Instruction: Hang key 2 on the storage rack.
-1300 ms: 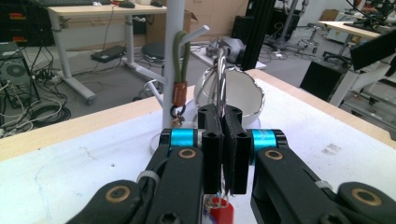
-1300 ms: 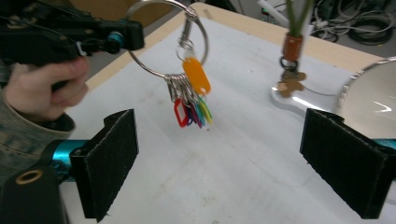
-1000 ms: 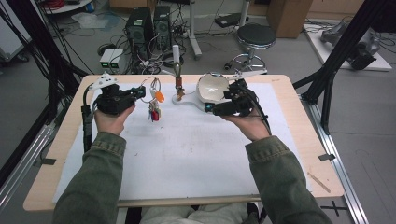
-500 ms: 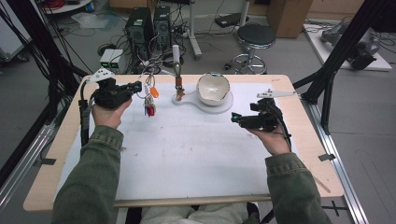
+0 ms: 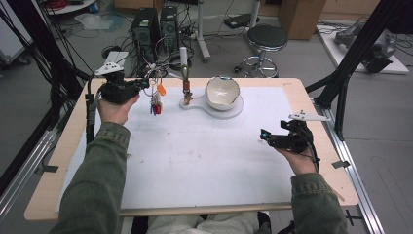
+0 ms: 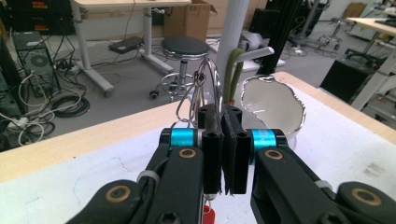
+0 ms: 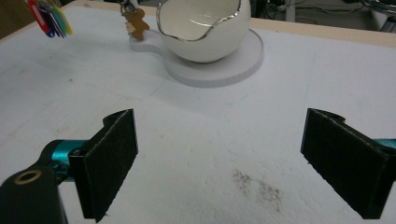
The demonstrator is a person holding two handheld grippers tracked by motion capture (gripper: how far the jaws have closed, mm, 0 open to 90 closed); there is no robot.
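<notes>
Drawn back from the bowl toward the table's near right, the right gripper holds its jaws wide and empty, while the left gripper, left of the bowl, clamps the dangling key ring.

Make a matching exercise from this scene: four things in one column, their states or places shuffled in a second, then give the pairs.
Things
1. left gripper
2. right gripper
3. key bunch
4. white bowl

States
A. sits on the round white base
B. jaws wide open, nothing between them
C. hangs above the table from a wire ring
D. jaws shut on the wire ring

Pairs: 1-D, 2-B, 3-C, 4-A
</notes>
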